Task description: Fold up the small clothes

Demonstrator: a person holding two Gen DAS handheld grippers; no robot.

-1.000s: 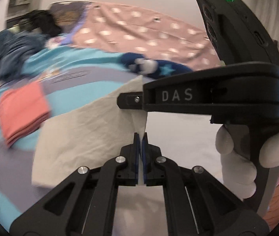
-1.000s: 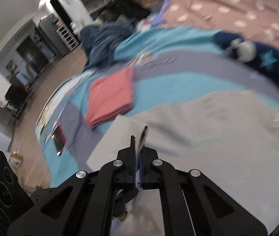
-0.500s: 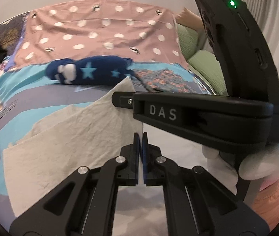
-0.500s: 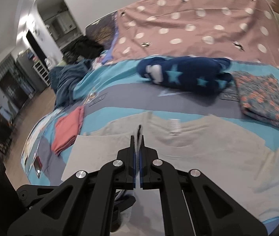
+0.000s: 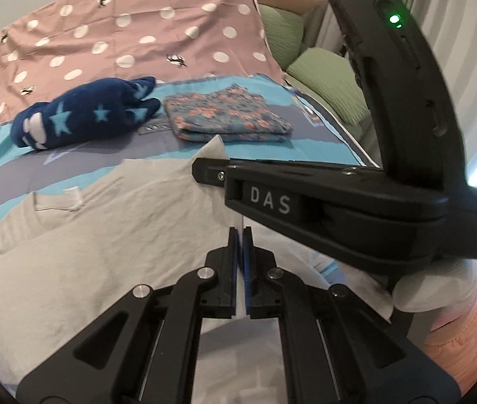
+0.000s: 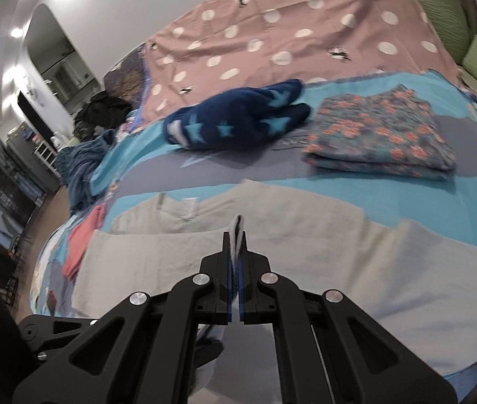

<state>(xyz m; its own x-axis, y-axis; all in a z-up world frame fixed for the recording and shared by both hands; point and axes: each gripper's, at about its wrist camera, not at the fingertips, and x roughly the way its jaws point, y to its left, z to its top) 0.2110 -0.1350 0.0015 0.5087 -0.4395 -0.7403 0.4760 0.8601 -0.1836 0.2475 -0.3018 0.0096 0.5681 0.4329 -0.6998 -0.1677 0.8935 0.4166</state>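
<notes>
Both claws pinched tight on beige shirt [image 5: 110,235] edge: left gripper [image 5: 241,235], right gripper [image 6: 236,235]. Collar at 11 o'clock. Raised hem, likely carrying fold toward collar.

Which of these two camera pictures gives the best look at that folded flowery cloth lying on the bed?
The right wrist view. There the folded floral garment lies fully in sight, beside the navy star-patterned garment, with its stacked edges and pattern clear. In the left wrist view the floral garment appears smaller, and a raised corner of the beige shirt crosses its near edge.
</notes>
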